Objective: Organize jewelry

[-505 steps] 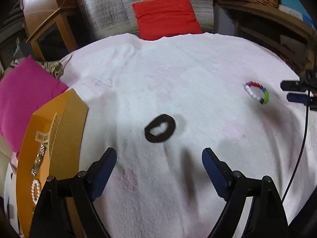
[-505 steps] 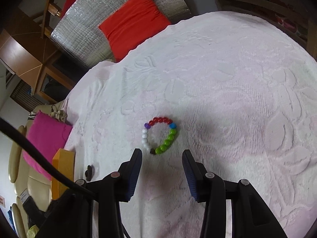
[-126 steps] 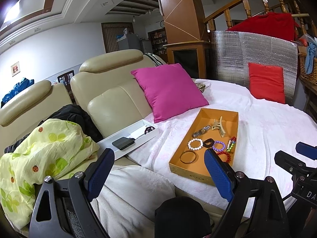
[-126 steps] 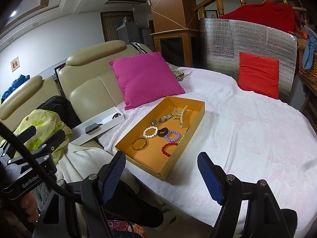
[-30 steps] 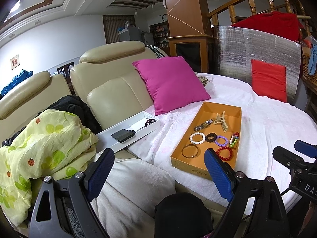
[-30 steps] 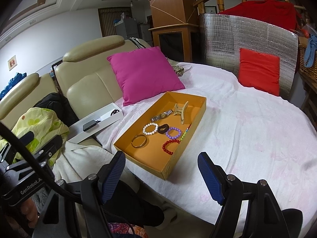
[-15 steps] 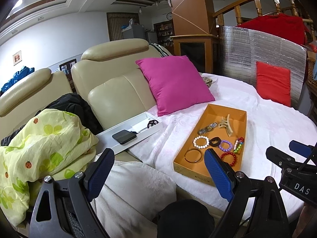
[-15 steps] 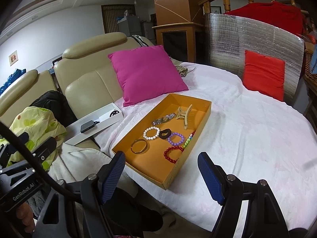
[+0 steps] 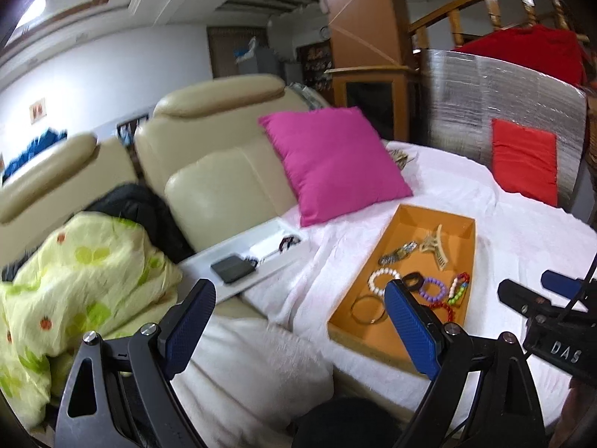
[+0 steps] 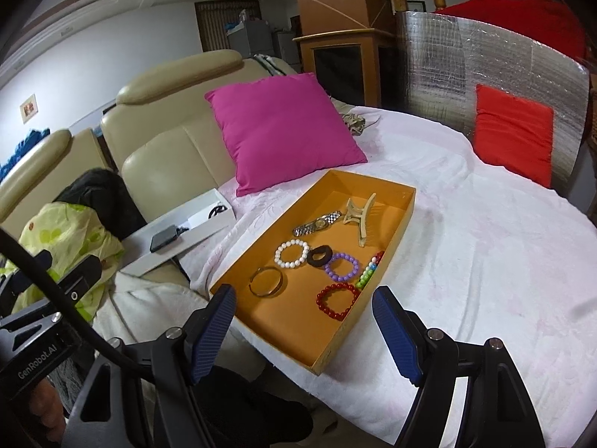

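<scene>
Every piece lies in the orange tray (image 10: 405, 201); left gripper (image 9: 298, 323) and right gripper (image 10: 304, 326) jaws are wide, empty. Best back away without nudging it.

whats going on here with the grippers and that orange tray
A person holds a gripper in each hand; both the left gripper and the right gripper are open and hold nothing. They hang back from the orange tray on the white-covered bed. The jewelry looks sorted already: a watch, hair claw, several bead bracelets, a black hair tie and a metal bangle all lie inside the tray.
</scene>
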